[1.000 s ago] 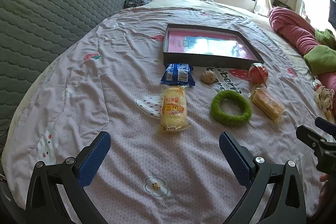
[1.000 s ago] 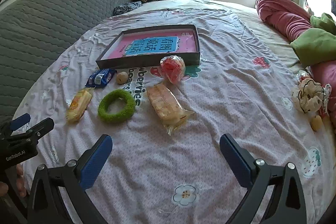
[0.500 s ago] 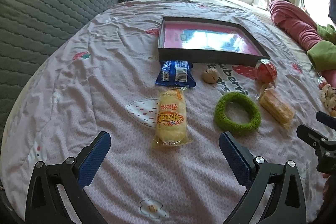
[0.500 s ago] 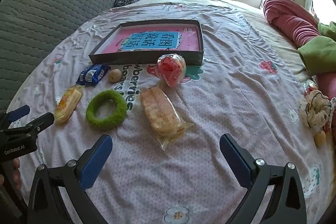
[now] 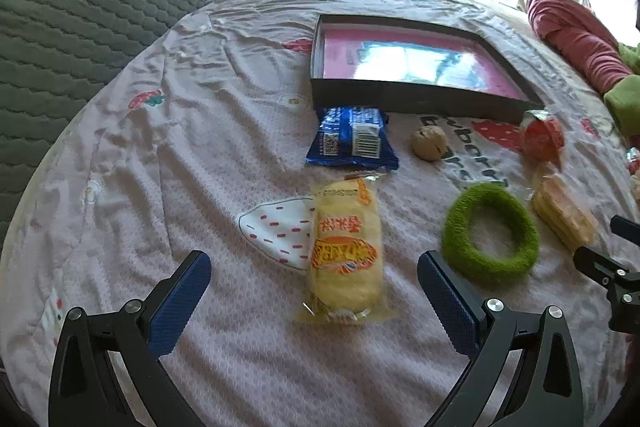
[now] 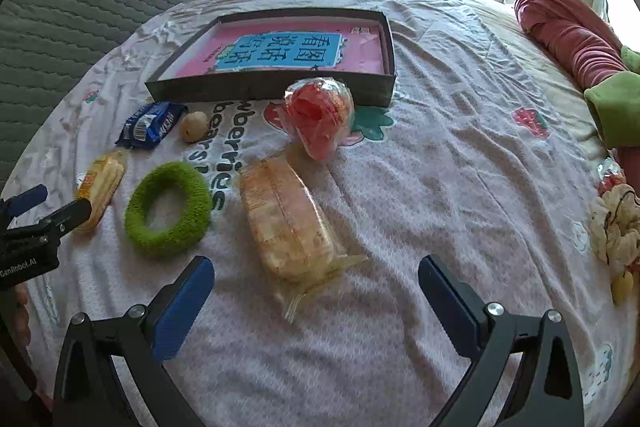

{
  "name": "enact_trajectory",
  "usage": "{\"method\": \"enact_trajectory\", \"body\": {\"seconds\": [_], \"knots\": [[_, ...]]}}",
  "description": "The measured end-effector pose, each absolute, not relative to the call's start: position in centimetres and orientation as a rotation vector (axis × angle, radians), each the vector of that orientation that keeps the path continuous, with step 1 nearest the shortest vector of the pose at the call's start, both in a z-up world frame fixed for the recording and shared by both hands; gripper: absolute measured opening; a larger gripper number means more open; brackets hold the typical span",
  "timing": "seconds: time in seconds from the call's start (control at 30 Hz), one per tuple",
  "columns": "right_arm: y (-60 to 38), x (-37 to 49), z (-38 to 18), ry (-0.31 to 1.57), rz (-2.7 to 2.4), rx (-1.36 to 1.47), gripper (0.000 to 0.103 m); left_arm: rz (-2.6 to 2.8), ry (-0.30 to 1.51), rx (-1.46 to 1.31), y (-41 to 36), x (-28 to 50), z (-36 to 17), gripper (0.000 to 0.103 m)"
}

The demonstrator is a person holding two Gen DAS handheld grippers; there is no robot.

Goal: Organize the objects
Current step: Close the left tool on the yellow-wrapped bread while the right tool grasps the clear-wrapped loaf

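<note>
Bed [image 5: 192, 147] holds loose snacks near the tray [image 5: 408, 93], unsorted; both my tools [image 5: 314, 301] [image 6: 316, 301] gape wide, empty.

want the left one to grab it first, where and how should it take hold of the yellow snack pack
Grip the yellow snack pack across its narrow middle, coming straight down from above. It lies flat on the bedsheet, its long axis running away from the left hand-held gripper, whose open blue fingers already straddle its near end. The crimped ends are thin and would likely slip; the puffed middle gives the pads more to bite.
</note>
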State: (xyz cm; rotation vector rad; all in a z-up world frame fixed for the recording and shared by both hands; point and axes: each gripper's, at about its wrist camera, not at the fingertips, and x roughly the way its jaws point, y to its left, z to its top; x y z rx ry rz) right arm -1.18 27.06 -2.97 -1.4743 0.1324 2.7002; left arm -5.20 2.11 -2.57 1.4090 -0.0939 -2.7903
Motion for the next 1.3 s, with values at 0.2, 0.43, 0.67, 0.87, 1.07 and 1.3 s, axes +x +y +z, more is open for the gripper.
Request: {"method": "enact_trajectory", "body": {"seconds": [0.2, 0.43, 0.67, 0.87, 1.07, 1.3], "knots": [[27.3, -2.5, -3.7, 0.139, 2.685, -1.493, 0.103, -2.778, -0.093, 1.428, 1.9, -6.4, -3.5, 0.103], [27.3, -4.1, -4.5, 0.122, 2.658, -1.531, 0.099, -2.769, -0.111, 1.436, 2.3, -7.6, -4.1, 0.103], [27.0, -4.7, -4.9, 0.113, 2.649, -1.544, 0.093, -2.722, -0.115, 1.487, 2.1, -8.8, -5.0, 0.102], [26.3, -4.9, -4.8, 0.128, 2.679, -1.55, 0.086, -2.738, -0.053, 1.504, 1.7, -8.7, -4.9, 0.094], [25.8, -4.9, -4.7, 0.119, 2.674, -1.549, 0.078, -2.755, -0.025, 1.573, 2.0, -8.7, -4.9, 0.069], [25.7, -4.9, -4.6, 0.118, 2.674, -1.543, 0.065, -2.775, -0.004, 1.619, 2.2, -8.7, -5.1, 0.057]]}}
